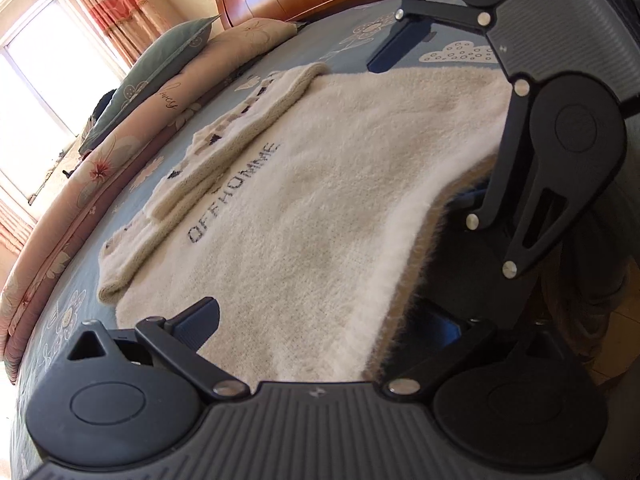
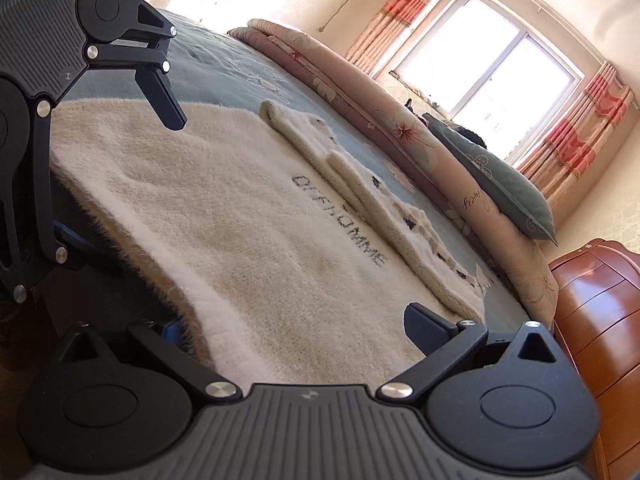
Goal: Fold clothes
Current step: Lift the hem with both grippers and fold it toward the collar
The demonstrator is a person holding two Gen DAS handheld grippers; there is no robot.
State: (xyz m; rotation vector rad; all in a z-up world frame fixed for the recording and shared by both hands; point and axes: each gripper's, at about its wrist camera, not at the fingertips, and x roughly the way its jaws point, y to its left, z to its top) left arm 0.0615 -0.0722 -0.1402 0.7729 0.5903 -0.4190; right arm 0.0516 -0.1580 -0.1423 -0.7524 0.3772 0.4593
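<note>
Cream fuzzy sweater (image 1: 320, 184) is lying mid-frame on the bed (image 1: 360, 36), sleeves folded in; both grippers, left (image 1: 320, 320) and right (image 2: 296, 320), are straddling its near hem with fingers spread, seemingly to fold it.

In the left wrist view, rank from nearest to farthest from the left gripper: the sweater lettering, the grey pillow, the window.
1. Sweater lettering, just ahead of the left gripper, on the white sweater.
2. Grey pillow, farther left, on the folded quilt.
3. Window, beyond the bed, far left.
</note>
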